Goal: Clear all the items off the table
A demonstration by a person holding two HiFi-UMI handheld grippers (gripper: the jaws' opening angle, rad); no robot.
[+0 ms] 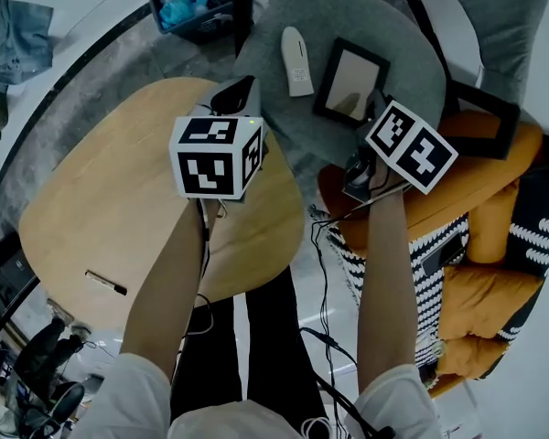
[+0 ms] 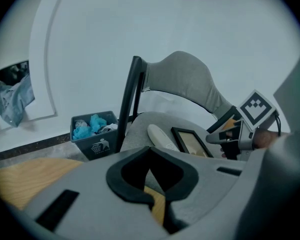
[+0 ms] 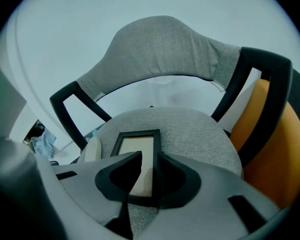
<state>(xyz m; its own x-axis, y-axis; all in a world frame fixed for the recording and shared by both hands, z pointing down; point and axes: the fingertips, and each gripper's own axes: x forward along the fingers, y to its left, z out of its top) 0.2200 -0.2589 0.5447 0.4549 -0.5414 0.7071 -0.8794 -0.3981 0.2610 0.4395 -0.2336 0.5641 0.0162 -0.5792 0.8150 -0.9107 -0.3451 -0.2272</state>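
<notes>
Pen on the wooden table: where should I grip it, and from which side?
Grip the pen at mid-length. Come straight down from above with the left hand-held gripper, which is on that side, its jaws set across the thin barrel. The pen lies flat on the wooden table near its edge, so a side approach would probably just push it.
</notes>
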